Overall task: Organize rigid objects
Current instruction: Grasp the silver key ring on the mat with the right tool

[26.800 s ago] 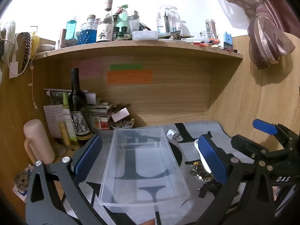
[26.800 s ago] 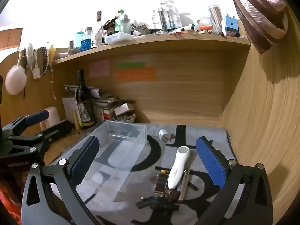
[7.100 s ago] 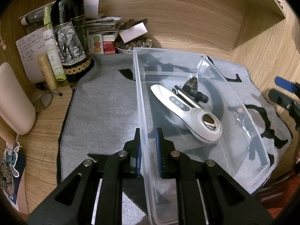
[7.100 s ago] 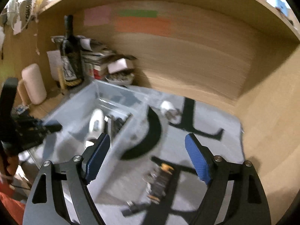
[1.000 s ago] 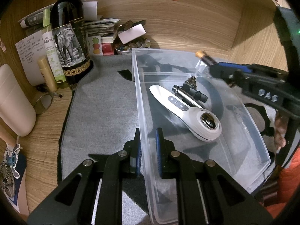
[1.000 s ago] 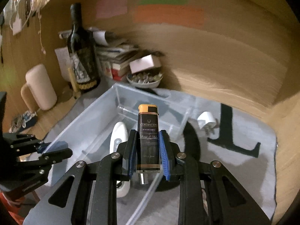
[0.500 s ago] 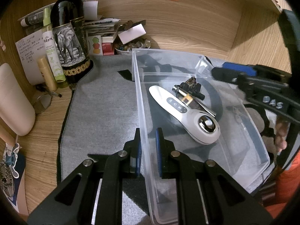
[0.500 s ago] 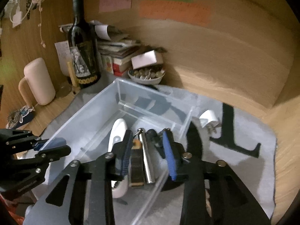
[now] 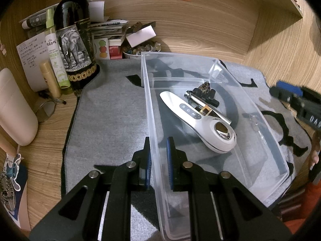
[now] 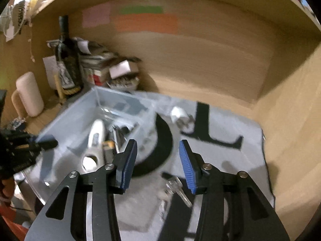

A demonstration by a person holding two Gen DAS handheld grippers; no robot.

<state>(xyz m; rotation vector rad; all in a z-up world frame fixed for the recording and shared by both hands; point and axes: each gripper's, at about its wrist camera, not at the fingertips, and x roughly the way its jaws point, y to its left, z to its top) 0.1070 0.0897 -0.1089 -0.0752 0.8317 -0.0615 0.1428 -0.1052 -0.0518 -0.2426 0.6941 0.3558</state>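
Note:
My left gripper (image 9: 158, 160) is shut on the left wall of a clear plastic bin (image 9: 147, 100) that stands on the grey mat. In the bin lie a white handheld device (image 9: 202, 124), a black and gold lighter (image 9: 206, 110) against a metal tube, and a small dark piece (image 9: 204, 88). My right gripper (image 10: 157, 152) hangs over the mat just right of the bin (image 10: 66, 118). Its jaws are opening and nothing is between them. Its blue fingertip (image 9: 287, 87) shows at the right edge of the left wrist view. A set of keys (image 10: 176, 188) lies on the mat under it, and a white plug (image 10: 178, 113) lies farther back.
A wine bottle (image 9: 74, 40), a green spray bottle (image 9: 55, 52) and a cream container (image 9: 14, 108) stand left of the mat. A bowl of beads (image 9: 140, 50) and stacked papers sit behind the bin. Wooden walls close the back and the right side.
The right gripper let go of the lighter, which now lies in the bin beside the white device. The gripper opened and drew back to the right, off the bin. The left gripper kept its hold.

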